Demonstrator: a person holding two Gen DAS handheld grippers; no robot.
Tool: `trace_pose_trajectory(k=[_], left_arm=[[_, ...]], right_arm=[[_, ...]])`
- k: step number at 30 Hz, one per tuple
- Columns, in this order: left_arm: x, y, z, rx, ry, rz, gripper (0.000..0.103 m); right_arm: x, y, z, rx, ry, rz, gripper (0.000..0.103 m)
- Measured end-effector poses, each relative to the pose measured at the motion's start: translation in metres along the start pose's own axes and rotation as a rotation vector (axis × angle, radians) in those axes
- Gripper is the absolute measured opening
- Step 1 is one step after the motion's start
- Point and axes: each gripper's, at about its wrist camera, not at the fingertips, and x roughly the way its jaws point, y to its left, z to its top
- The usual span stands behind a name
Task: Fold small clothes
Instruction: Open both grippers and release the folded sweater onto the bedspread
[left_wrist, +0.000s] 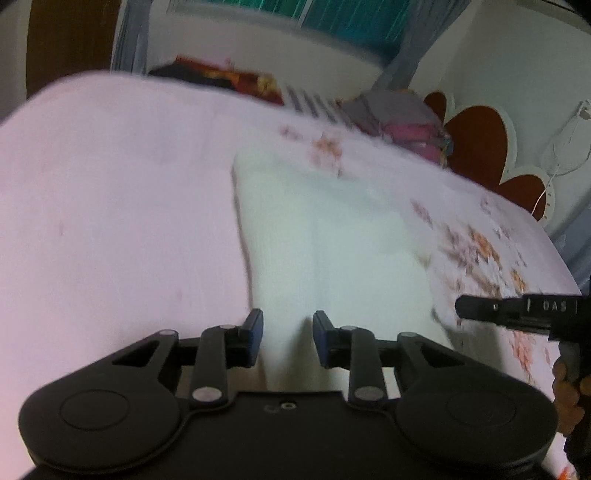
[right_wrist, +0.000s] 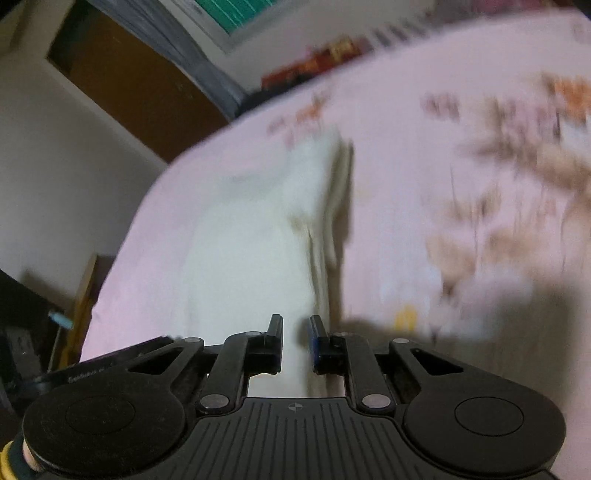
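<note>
Nearest the left wrist camera, the left gripper (left_wrist: 287, 338) has its jaws narrowed on the near hem of the white garment (left_wrist: 332, 236), cloth running between the pads; whether they truly pinch it, I cannot tell. The right gripper (right_wrist: 295, 341) pinches the same hem at its layered edge, jaws almost together. Holding both near corners likely readies a fold away from the person. The garment lies flat on the bed (left_wrist: 110, 184), over its pink flowered sheet. A headboard (left_wrist: 476, 144) stands beyond.
</note>
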Motion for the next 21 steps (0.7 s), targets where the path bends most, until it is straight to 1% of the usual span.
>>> trace_pose_trajectory(k=[2,4,7,9,10,11,12,14,15,17,18,21], left_arm=[[0.008,-0.006,0.014,0.02,-0.015,-0.003,0.028],[0.022,-0.016,0.027,0.036,-0.031,0.001,0.028],[0.047,-0.024,0.047,0.048,-0.041,0.017,0.028],[0.062,-0.03,0.054,0.067,-0.056,0.044,0.028],[0.069,-0.031,0.057,0.08,-0.062,0.07,0.028],[0.076,-0.03,0.057,0.084,-0.06,0.089,0.029],[0.081,-0.028,0.056,0.083,-0.054,0.101,0.032],[0.088,-0.023,0.054,0.08,-0.035,0.109,0.032],[0.088,-0.022,0.052,0.079,-0.039,0.106,0.032],[0.087,-0.024,0.051,0.096,-0.04,0.107,0.033],[0.086,-0.024,0.052,0.104,-0.039,0.11,0.033],[0.083,-0.027,0.053,0.11,-0.032,0.116,0.034]], right_arm=[[0.0,0.008,0.011,-0.039,-0.049,-0.018,0.014],[0.008,0.021,0.025,-0.103,-0.11,-0.059,0.014],[0.029,0.031,0.043,-0.136,-0.139,-0.106,0.014],[0.047,0.037,0.052,-0.149,-0.143,-0.12,0.014],[0.056,0.039,0.055,-0.159,-0.146,-0.131,0.014],[0.061,0.039,0.056,-0.168,-0.146,-0.135,0.014],[0.067,0.042,0.058,-0.177,-0.145,-0.14,0.014],[0.082,0.046,0.058,-0.207,-0.147,-0.166,0.014],[0.091,0.043,0.057,-0.228,-0.143,-0.187,0.014],[0.101,0.038,0.053,-0.261,-0.106,-0.258,0.014],[0.109,0.031,0.052,-0.263,-0.083,-0.28,0.014],[0.109,0.022,0.054,-0.239,-0.083,-0.284,0.014]])
